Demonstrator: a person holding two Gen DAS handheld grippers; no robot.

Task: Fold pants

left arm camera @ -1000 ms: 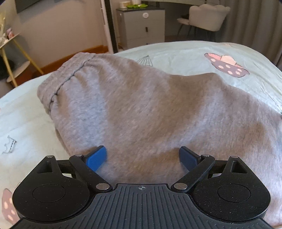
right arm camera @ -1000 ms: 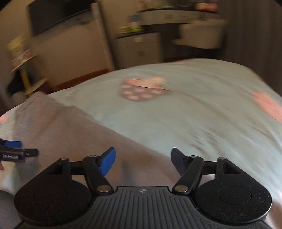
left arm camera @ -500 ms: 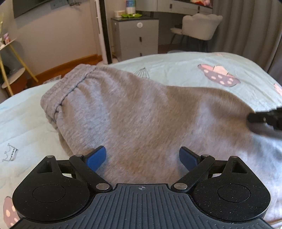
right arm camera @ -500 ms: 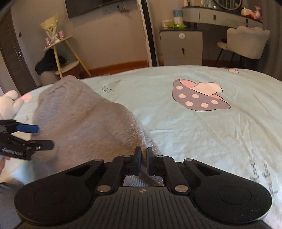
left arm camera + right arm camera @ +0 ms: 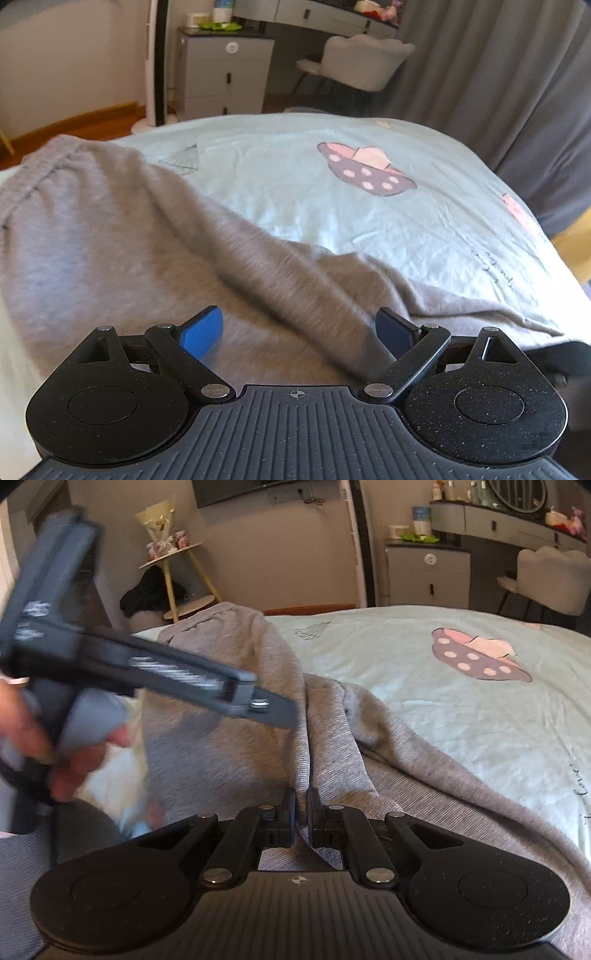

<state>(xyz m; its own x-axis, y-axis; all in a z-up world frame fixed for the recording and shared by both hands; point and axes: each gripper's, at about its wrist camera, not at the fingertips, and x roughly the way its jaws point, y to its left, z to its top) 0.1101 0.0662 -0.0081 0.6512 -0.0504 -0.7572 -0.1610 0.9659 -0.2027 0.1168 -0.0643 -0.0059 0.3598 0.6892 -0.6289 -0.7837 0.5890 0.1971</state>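
Note:
Grey pants (image 5: pixel 122 236) lie on the pale green bedsheet (image 5: pixel 369 229), waistband at the far left. In the right wrist view my right gripper (image 5: pixel 302 814) is shut on a raised fold of the pants (image 5: pixel 306 746), which runs up from between the pads. My left gripper (image 5: pixel 301 330) hovers low over the cloth, open, its blue pads (image 5: pixel 203 332) wide apart with nothing pinched. Seen from the right wrist, the left tool (image 5: pixel 155 672) crosses the upper left, blurred, held by a hand (image 5: pixel 44 746).
Beyond the bed stand a grey drawer cabinet (image 5: pixel 225 77), a pale chair (image 5: pixel 362 62) and grey curtains (image 5: pixel 498 81). A yellow-legged side table (image 5: pixel 181 572) is at the far left. The sheet carries a mushroom print (image 5: pixel 365 170); the bed edge falls away right.
My right gripper went from open to shut on a fold of the pants and pulled it up and toward the left tool. The left gripper swung right, staying open.

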